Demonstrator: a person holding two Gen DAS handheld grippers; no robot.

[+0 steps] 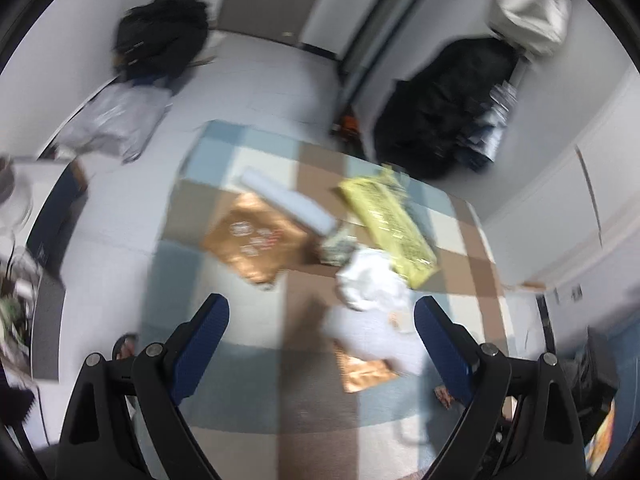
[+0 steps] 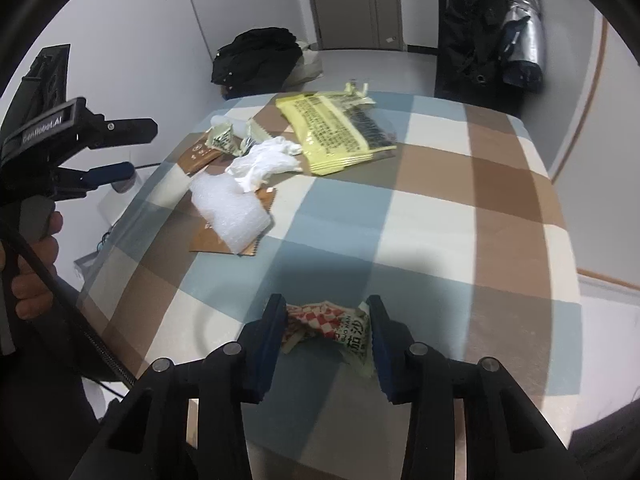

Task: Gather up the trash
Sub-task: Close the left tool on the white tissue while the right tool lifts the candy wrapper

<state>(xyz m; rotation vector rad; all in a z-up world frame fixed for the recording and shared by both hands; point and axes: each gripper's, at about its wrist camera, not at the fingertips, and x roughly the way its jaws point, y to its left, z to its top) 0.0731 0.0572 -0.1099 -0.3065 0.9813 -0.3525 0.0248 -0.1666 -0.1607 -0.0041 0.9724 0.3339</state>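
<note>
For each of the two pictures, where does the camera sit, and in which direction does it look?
Left wrist: on the left gripper, angled down at the checked table; its open blue fingers show.
Right wrist: on the right gripper, angled down across the table; fingers around a red-checked wrapper, plus the left gripper and a hand.
Shared: yellow packet, white tissue.

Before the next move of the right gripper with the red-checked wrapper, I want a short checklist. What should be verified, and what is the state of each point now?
1. Red-checked wrapper sits between the right gripper fingers: ok.
2. Both pads press firmly on the wrapper: cannot tell; they look to touch its ends.
3. Wrapper is clear of the checked cloth: cannot tell.
4. Left gripper is open and empty: ok.
5. Other trash remains to collect, namely the yellow packet, white tissue and brown wrappers: ok.
6. A bin or bag for the trash is in view: not ok, none is seen.
</note>
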